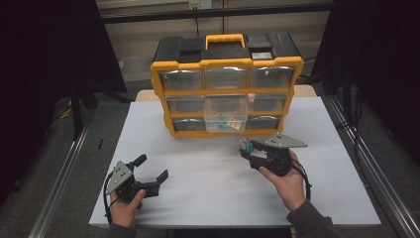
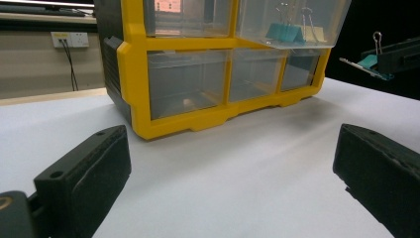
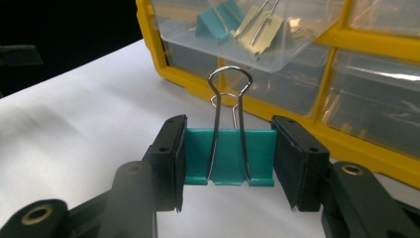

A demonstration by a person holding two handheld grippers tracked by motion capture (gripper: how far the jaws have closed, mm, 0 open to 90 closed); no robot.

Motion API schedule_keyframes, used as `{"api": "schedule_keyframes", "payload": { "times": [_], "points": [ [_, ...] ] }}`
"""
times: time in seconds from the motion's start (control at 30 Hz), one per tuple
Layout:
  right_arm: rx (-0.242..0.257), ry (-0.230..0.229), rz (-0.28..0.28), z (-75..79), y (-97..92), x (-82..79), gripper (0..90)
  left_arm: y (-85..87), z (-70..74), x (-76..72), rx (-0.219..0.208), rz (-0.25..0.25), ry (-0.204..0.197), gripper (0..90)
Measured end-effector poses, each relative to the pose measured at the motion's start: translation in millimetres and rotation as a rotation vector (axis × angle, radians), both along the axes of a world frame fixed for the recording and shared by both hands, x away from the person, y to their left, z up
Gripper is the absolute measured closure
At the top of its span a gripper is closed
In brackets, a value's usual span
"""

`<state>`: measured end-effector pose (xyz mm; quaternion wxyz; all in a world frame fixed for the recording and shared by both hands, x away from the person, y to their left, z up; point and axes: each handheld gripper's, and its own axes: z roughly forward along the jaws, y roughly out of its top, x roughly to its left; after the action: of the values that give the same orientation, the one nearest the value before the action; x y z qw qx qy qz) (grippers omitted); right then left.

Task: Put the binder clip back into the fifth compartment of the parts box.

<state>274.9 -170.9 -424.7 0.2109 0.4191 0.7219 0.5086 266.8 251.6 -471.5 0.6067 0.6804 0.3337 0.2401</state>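
Observation:
A yellow and black organizer (image 1: 225, 84) with clear drawers stands at the back of the white table (image 1: 208, 173). Its middle drawer (image 1: 226, 114) is pulled out and holds binder clips (image 3: 237, 22). My right gripper (image 1: 250, 148) is shut on a teal binder clip (image 3: 229, 156), held by its ends just in front of and below that drawer, wire handles pointing up. The same clip (image 2: 370, 62) is at the right edge of the left gripper view. At the table's near left my left gripper (image 1: 151, 167) rests open, with nothing between its pads (image 2: 84, 171).
The organizer (image 2: 198, 64) has several closed clear drawers around the open one. A wall socket (image 2: 69, 38) sits behind the table at the left. Dark curtains flank the table, with metal rails along both sides on the floor.

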Motion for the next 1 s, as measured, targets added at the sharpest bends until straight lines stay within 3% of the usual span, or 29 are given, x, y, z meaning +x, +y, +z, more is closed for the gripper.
{"api": "schedule_keyframes", "payload": {
  "times": [1.0],
  "points": [
    [0.018,-0.056,-0.094,31.1,-28.4,12.6,50.1,0.1,-0.2,0.3,0.003,0.002,-0.001,1.5]
  ]
}}
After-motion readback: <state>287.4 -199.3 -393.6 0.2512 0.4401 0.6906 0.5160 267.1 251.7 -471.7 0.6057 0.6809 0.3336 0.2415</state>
